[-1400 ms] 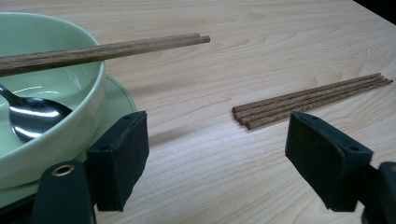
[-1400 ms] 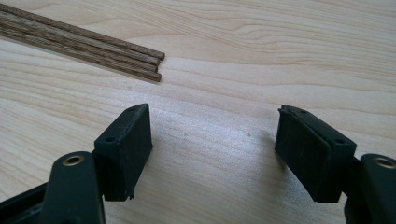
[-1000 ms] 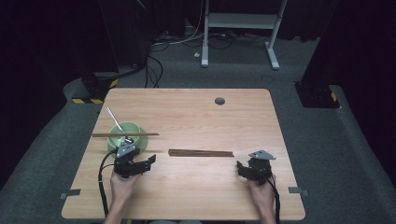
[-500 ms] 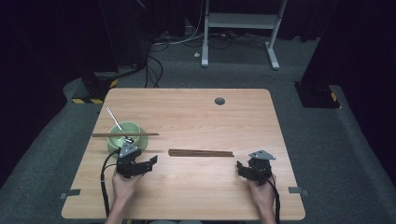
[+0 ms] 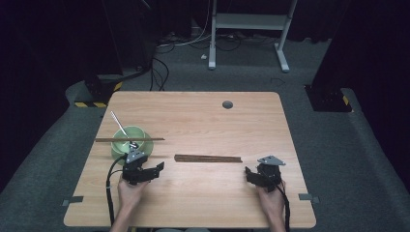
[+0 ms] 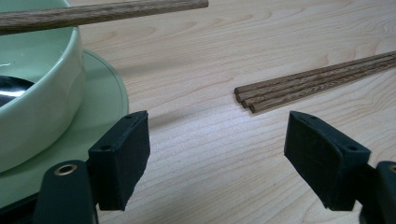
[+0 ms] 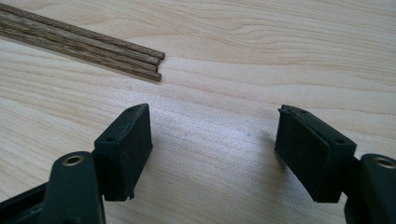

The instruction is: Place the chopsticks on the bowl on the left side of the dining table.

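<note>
Landmark: the bundle of loose chopsticks [image 5: 208, 158] is taken as the reference; it is laid flat on the desk [image 5: 203, 121], near the middle of the front half.
Loose chopsticks: about 4 dark wooden sticks are seen side by side, ends roughly flush, in the left gripper view [image 6: 317, 81] and in the right gripper view [image 7: 79, 42]; the exact count cannot be fixed.
Left gripper [image 5: 143, 172]: it is held low over the desk, just left of the bundle's left end; its fingers [image 6: 122, 154] are spread wide and nothing is gripped between them.
Right gripper [image 5: 258, 176]: it is held just right of and slightly in front of the bundle's right end; its fingers [image 7: 126, 149] are likewise parted wide and are empty.
Bowl [image 5: 129, 139]: a pale green bowl on a matching plate [image 6: 105, 100] is placed left of the bundle, well apart from it.
Placed chopstick [image 5: 129, 139]: 1 stick is rested across the bowl's rim.
Spoon [image 5: 121, 128]: a metal spoon is leaned inside the bowl.
Progress: 1 stick is judged already set on the bowl; the bundle is untouched.
Remaining: the loose sticks are judged left to be picked up and moved, and no grasp is yet made.
</note>
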Demonstrator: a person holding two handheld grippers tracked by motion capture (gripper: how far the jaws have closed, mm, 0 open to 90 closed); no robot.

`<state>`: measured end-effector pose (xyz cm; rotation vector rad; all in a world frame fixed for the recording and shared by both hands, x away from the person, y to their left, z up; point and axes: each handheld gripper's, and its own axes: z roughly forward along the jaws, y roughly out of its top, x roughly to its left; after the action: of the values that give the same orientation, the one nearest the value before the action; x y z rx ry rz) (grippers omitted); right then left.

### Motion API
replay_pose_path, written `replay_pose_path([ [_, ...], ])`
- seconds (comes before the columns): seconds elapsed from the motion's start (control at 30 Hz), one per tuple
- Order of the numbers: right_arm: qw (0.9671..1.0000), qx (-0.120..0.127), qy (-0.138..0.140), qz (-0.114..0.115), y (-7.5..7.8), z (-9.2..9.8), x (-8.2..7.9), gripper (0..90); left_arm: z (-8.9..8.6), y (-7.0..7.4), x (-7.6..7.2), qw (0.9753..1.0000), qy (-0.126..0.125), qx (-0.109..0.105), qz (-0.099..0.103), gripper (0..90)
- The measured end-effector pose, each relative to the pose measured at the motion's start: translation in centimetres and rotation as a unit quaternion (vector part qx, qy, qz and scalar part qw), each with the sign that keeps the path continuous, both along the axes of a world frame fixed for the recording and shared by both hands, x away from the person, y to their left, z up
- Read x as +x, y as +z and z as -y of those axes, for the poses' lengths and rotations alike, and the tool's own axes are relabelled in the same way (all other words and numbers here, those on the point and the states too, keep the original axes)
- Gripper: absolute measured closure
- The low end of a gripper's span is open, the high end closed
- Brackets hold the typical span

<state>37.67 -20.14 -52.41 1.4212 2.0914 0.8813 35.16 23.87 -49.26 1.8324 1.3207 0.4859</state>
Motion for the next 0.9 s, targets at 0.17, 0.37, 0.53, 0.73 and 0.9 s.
replay_pose_path([
  [0.17,1.0,0.0,0.0,0.0,0.0,0.0,0.0,26.7,0.2,0.0,0.2,1.0,-0.001,0.005,0.001,22.6],
  [0.37,1.0,0.0,0.0,0.0,0.0,0.0,0.0,26.7,0.5,-0.6,0.1,0.9999,0.002,0.013,-0.007,22.6],
  [0.53,1.0,0.001,-0.001,0.0,0.0,0.0,0.0,26.7,0.3,-0.7,0.2,0.9998,0.005,0.013,-0.012,22.5],
  [0.73,1.0,0.0,0.0,0.0,0.0,0.0,0.0,26.7,0.4,-0.9,0.3,0.9997,0.008,0.018,-0.012,22.5],
  [0.9,1.0,0.0,0.0,0.0,0.0,0.0,0.0,26.6,0.1,-1.3,0.4,0.9996,0.014,0.015,-0.017,22.7],
])
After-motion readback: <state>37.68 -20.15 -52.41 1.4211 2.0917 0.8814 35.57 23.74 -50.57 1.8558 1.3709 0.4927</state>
